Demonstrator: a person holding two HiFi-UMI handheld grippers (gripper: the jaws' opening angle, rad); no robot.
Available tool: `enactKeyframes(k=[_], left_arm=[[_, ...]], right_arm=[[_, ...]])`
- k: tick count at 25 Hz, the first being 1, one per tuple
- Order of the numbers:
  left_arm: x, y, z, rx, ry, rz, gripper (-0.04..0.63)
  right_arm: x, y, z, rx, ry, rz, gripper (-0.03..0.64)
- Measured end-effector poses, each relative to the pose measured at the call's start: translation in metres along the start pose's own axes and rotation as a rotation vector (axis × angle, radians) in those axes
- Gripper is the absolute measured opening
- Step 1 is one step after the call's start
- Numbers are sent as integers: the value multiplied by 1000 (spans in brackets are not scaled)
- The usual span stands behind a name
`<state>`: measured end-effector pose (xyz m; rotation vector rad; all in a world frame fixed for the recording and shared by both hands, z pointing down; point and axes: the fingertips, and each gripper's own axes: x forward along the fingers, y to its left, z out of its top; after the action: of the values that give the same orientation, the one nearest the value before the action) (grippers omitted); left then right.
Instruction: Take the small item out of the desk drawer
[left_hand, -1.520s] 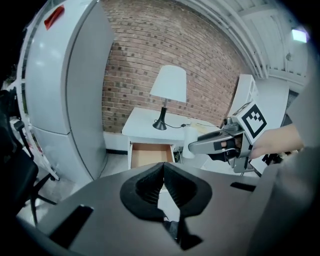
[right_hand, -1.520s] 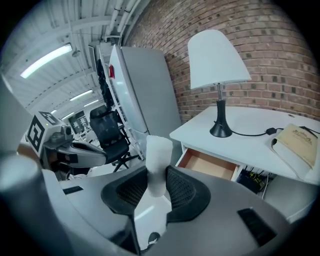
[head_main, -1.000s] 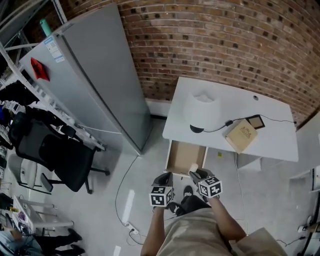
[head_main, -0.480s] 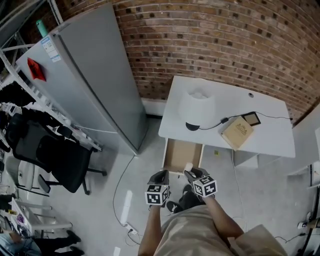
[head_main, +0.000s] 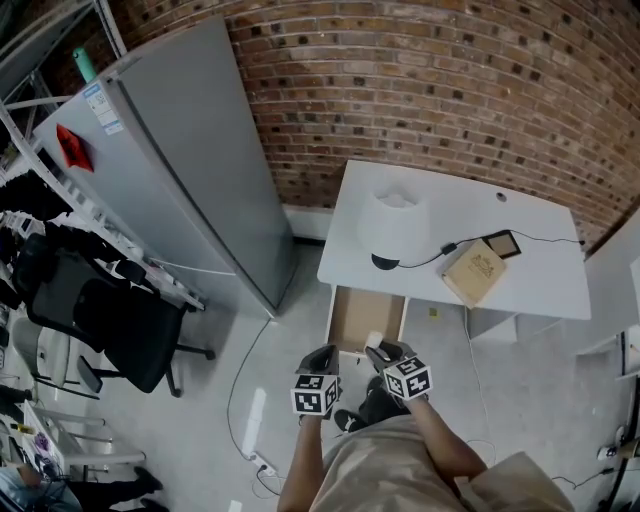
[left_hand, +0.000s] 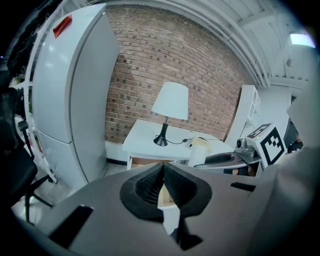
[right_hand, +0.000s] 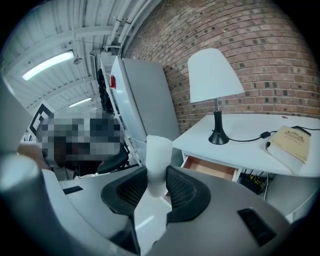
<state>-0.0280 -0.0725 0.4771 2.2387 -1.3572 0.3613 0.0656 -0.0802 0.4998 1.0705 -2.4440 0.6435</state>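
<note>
Desk (head_main: 545, 285): the drawer (head_main: 362, 315) stands pulled out beneath its near-left corner. Left gripper (left_hand: 163, 187): jaws closed together, nothing between them. Right gripper (right_hand: 156, 186): jaws part open, clamped on the small item (right_hand: 159, 152), a white upright cylinder held clear of the drawer, by its front edge. Judged light, smooth and possibly squashable, so a gentle mid-body grip suits. Its lower end is hidden between the jaws, and its material is unclear.

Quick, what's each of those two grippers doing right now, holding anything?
Left gripper: jaws shut, nothing between them.
Right gripper: jaws closed on the small white item.
</note>
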Motion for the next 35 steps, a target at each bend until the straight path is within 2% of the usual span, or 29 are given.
enactKeyframes(k=[17,25,35], left_arm=[[3,-5,-6,5,16,0,17],[-11,10,-9,-20,7,58,17],[-6,3,-11,-5,17,46,17]], right_arm=[[3,-4,-2,-5,-1,16,140],[10,1,-2,7,-3,33,140],[9,-2,-5,27,-3,28,140]])
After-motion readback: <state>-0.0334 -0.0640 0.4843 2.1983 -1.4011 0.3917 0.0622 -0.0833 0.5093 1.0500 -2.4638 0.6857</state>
